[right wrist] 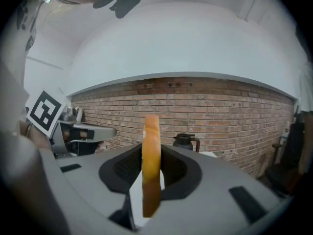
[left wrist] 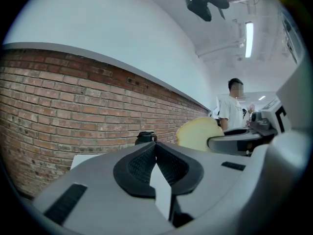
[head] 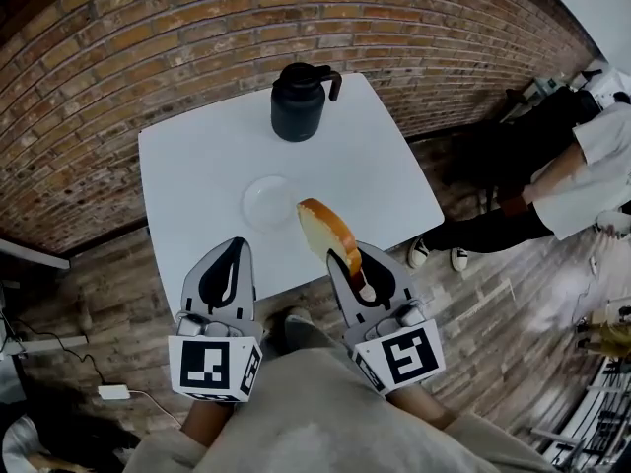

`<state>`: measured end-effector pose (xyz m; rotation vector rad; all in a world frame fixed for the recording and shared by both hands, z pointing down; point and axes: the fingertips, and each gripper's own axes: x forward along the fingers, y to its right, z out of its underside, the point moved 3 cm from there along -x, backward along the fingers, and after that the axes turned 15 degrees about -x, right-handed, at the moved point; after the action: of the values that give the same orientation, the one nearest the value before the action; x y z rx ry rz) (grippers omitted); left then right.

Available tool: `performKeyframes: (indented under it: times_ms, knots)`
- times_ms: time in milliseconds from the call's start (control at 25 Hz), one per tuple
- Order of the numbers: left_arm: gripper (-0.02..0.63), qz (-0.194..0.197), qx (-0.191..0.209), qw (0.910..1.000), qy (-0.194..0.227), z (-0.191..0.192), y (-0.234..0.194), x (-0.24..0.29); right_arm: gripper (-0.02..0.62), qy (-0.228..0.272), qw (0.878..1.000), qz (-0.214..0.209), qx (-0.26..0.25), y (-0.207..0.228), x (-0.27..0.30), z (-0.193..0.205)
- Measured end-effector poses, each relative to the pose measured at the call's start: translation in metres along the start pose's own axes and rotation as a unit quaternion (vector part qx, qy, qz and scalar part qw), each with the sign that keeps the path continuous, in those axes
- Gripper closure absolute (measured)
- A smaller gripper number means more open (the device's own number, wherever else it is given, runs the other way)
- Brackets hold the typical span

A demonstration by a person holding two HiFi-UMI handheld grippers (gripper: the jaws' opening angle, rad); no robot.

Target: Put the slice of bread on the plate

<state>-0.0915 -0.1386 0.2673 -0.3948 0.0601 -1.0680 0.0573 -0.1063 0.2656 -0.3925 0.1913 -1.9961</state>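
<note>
A slice of bread (head: 325,227) with a brown crust stands on edge between the jaws of my right gripper (head: 347,256), which is shut on it. In the right gripper view the bread (right wrist: 151,131) rises upright out of the gripper (right wrist: 151,151). It hangs over the near part of the white table (head: 197,166), just right of the small white plate (head: 258,205). My left gripper (head: 237,246) is beside it at the table's near edge, shut and holding nothing; its tips (left wrist: 155,147) meet. The left gripper view catches the bread (left wrist: 198,133) off to the right.
A black jug (head: 298,101) stands at the table's far side, beyond the plate. A brick wall (head: 118,47) runs behind the table. A person (head: 562,175) is on the floor to the right. The floor around is brick and planks.
</note>
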Motion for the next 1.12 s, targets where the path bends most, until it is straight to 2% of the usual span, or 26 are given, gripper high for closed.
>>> performKeyframes:
  times_ms: [440, 680, 1120]
  knots:
    - [0.595, -0.017, 0.011, 0.9998, -0.006, 0.007, -0.014, 0.019, 0.5, 0.015, 0.998, -0.055, 0.002, -0.001, 0.047, 0.008]
    - [0.595, -0.028, 0.02, 0.9991, -0.024, 0.009, -0.028, 0.042, 0.5, 0.026, 0.996, -0.08, 0.004, -0.005, 0.08, 0.011]
    - [0.595, -0.051, 0.014, 0.9973, -0.051, 0.019, -0.062, 0.074, 0.5, 0.026, 0.995, -0.097, 0.008, -0.005, 0.135, 0.027]
